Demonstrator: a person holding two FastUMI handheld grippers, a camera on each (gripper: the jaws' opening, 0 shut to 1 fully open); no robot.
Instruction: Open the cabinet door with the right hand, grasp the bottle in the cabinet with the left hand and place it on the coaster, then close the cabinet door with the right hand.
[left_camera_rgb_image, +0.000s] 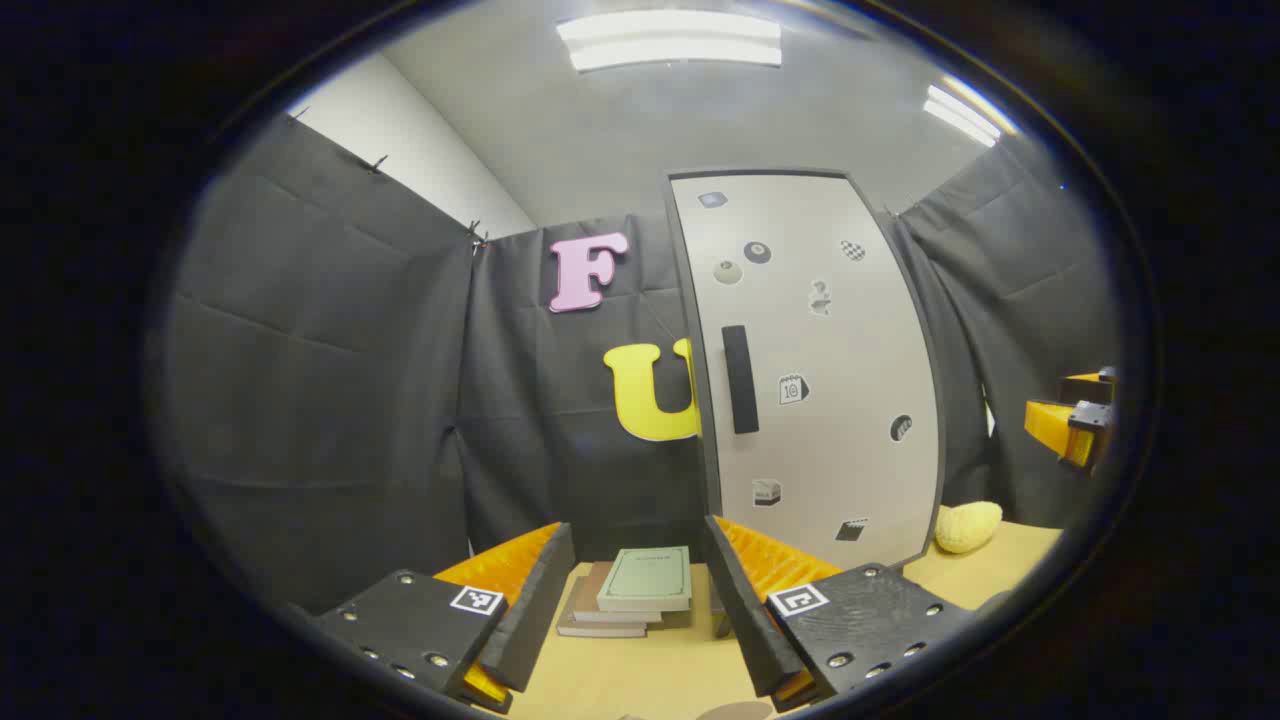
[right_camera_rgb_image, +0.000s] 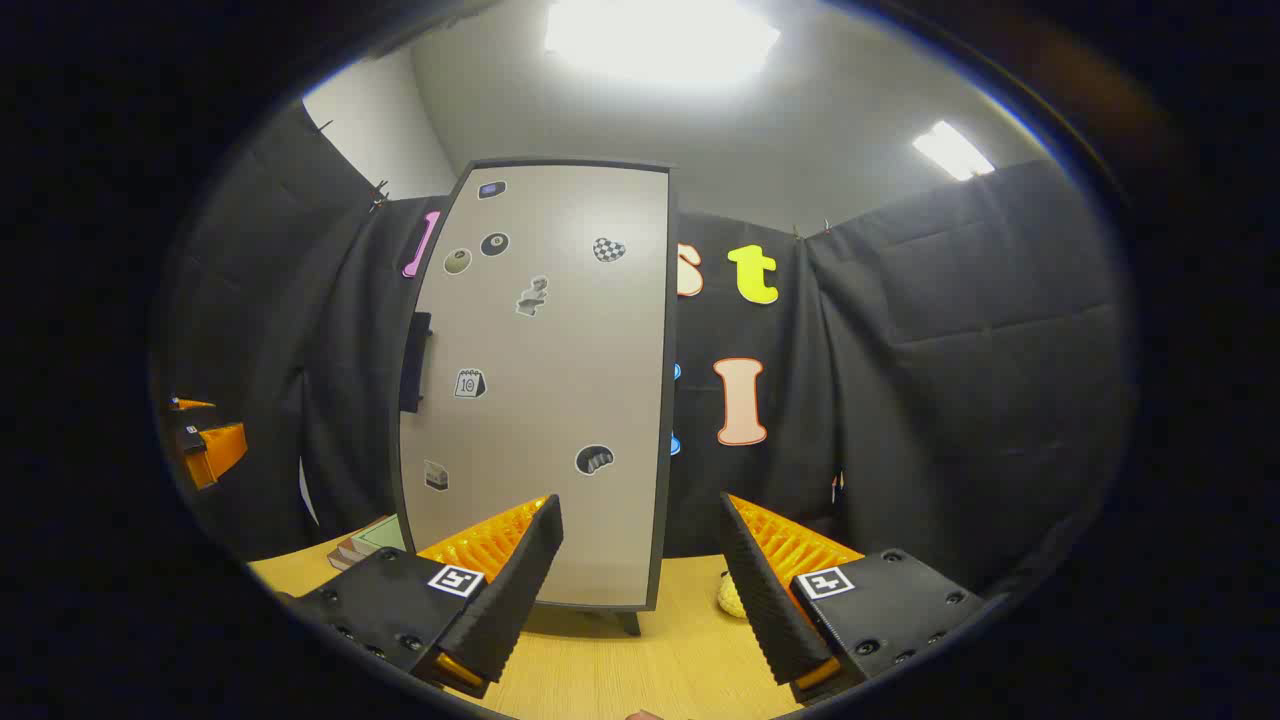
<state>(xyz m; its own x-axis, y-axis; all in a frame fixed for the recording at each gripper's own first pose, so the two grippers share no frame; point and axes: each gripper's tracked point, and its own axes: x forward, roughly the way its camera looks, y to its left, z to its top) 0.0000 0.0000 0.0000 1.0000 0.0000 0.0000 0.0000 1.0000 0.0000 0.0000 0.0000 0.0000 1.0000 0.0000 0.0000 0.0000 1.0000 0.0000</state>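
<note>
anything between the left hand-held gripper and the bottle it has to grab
Yes: the cabinet door is shut, so the bottle sits hidden behind it. The left hand-held gripper hangs open in front, over a stack of books. The door's handle is untouched; the right hand-held gripper is open too.

cabinet (left_camera_rgb_image: 810, 370) upright on table (left_camera_rgb_image: 640, 670), door (right_camera_rgb_image: 545, 380) closed, handle (left_camera_rgb_image: 740, 378) at door's 9 o'clock edge | book stack (left_camera_rgb_image: 630, 592) on table at cabinet's 8 o'clock | knitted item (left_camera_rgb_image: 968, 526) on table at cabinet's 4 o'clock | cloth wall behind all
</note>
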